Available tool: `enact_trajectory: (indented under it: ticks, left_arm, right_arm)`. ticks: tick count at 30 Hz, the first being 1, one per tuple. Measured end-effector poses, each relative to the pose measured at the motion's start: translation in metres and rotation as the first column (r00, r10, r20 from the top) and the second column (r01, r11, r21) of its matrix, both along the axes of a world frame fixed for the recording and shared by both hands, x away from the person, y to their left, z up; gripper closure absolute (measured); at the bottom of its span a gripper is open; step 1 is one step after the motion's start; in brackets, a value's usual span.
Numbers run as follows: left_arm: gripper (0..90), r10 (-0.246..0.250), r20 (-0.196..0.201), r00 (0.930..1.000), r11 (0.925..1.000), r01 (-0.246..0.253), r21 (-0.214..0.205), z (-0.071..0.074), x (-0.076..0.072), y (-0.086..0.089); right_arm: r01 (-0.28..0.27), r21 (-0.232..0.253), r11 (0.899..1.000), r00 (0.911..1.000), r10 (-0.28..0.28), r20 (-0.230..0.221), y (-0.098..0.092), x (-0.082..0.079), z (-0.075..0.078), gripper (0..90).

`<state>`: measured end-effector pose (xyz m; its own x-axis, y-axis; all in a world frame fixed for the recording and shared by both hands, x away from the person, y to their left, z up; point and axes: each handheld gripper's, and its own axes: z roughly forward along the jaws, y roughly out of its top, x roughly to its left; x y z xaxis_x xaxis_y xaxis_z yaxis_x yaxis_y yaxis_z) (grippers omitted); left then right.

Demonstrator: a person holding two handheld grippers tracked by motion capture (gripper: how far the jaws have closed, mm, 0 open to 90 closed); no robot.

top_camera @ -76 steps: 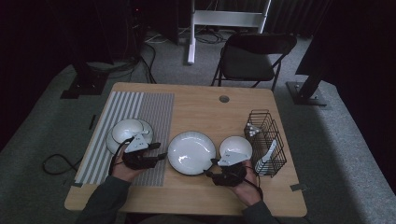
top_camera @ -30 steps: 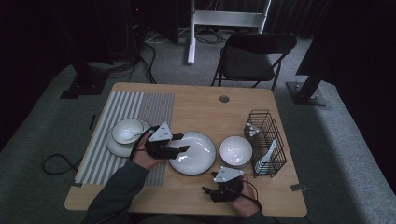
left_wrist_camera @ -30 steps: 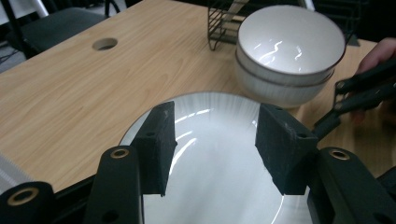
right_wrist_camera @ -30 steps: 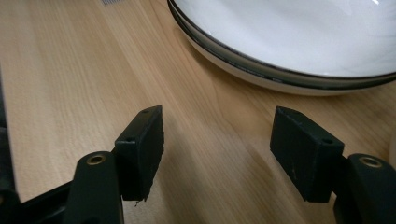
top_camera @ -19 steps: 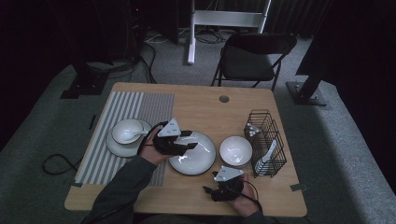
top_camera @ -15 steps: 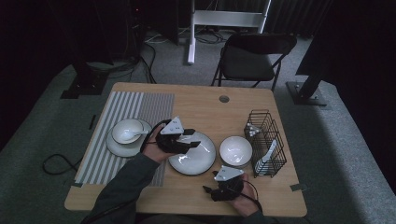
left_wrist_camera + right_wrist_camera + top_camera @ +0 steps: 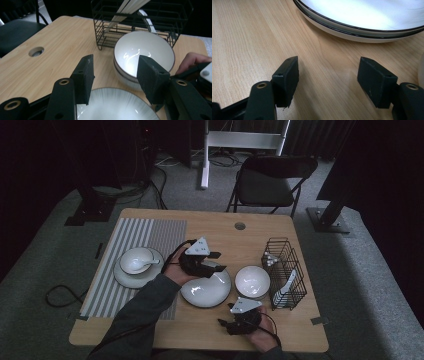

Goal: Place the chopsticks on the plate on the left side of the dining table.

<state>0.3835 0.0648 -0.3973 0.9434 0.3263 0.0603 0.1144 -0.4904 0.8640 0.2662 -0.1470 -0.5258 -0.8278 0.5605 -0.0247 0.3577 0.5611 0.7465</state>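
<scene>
In the middle of the high view the left gripper (image 7: 212, 261) hangs over the upper edge of the large plate (image 7: 206, 290), the forearm reaching up from the bottom left; its jaws stand apart with nothing between them. Low in that frame, right of centre, the right gripper (image 7: 223, 324) lies near the table's (image 7: 250, 237) front edge, jaws also apart and empty, just short of that plate. Two plates show, the other on the striped mat (image 7: 135, 255) at left under a small bowl (image 7: 136, 260); two bowls, the second (image 7: 252, 280) beside the wire basket (image 7: 285, 270). The basket's contents are hard to make out.
</scene>
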Motion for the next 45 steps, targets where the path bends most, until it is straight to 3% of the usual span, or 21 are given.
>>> enact_trajectory:
  ticks: [26,37,45]
  left_arm:
    - [50.6,-0.073,0.027,0.9970,0.9973,0.072,0.011,0.013,0.007,-0.040]
    - [51.2,-0.074,0.034,0.9966,0.9972,0.075,-0.006,0.014,0.013,-0.049]
    - [51.6,-0.084,0.038,0.9958,0.9965,0.084,0.007,0.016,0.015,-0.058]
  right_arm:
    - [-0.008,0.008,1.000,0.9999,0.008,-0.014,-0.002,0.001,0.000,33.8]
    - [-0.006,0.008,1.000,0.9999,0.006,-0.014,-0.002,0.001,0.000,33.8]
    - [-0.006,0.008,1.000,0.9999,0.006,-0.014,-0.002,0.001,0.000,33.7]
